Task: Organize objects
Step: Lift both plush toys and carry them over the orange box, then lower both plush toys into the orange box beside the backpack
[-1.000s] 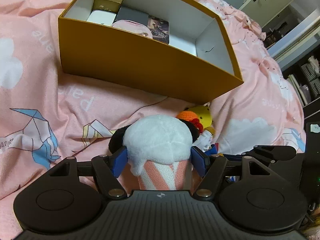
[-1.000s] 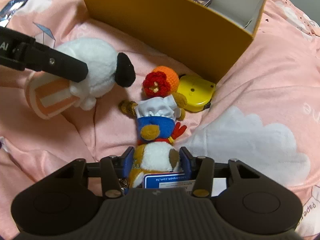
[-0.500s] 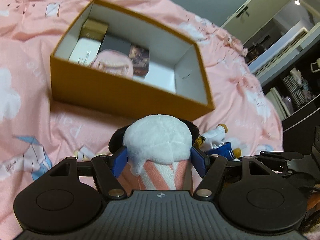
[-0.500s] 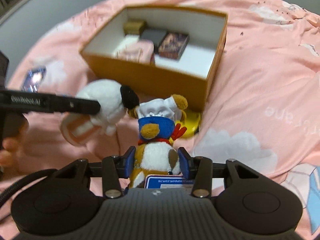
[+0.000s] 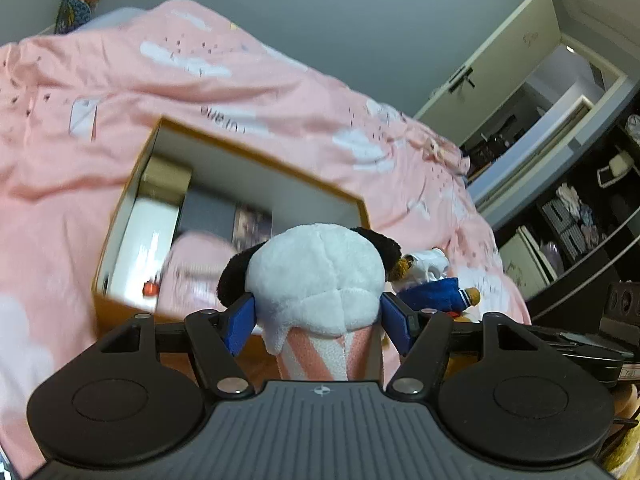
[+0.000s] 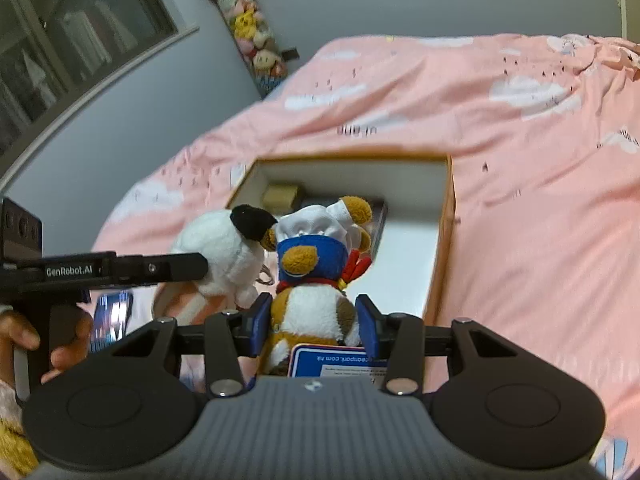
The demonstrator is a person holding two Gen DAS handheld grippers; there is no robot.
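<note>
Both grippers have risen off the pink duvet [image 6: 540,184], each carrying its toy up over the orange box [image 5: 120,304]. Left gripper [image 5: 320,316] is clenched on a white ice-cream-cone plush [image 5: 320,280]; right gripper [image 6: 314,322] grasps a sailor duck plush [image 6: 316,280]. Small boxes [image 5: 166,178] lie inside the orange box below.

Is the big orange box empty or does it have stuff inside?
Not empty. The open orange box already holds a small gold box, a white box and other flat items, with bare floor on one side.
</note>
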